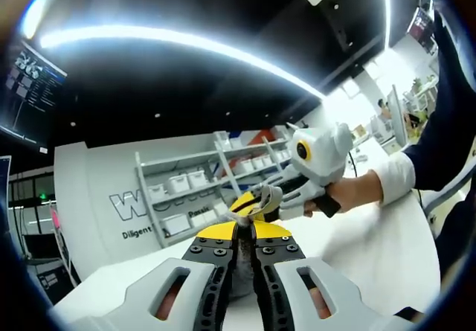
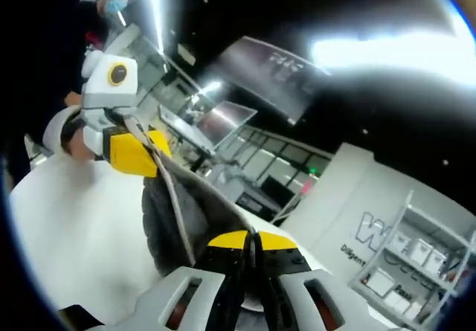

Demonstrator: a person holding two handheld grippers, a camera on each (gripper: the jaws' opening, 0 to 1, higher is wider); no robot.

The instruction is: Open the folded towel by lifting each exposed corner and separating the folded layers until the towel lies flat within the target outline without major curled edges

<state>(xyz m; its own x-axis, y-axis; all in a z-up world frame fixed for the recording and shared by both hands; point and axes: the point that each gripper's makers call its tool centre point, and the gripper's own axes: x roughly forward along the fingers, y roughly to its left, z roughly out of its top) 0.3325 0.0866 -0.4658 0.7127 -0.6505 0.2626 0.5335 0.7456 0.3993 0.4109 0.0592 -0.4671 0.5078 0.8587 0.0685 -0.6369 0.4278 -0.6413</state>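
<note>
In the left gripper view, the left gripper (image 1: 244, 230) has its yellow-tipped jaws pressed together on a piece of the grey towel (image 1: 239, 271), which shows in the narrow gap between them. Just ahead of its tips is the right gripper (image 1: 256, 201), held by a hand (image 1: 349, 193) with a white cuff, above the white table (image 1: 372, 249).

In the right gripper view, the right gripper (image 2: 249, 240) is also clamped on the towel (image 2: 182, 212). The cloth stretches from its jaws up to the left gripper (image 2: 137, 152), hanging lifted over the table (image 2: 74, 227) between the two tools. White shelves (image 2: 416, 264) stand far ahead on the right.
</note>
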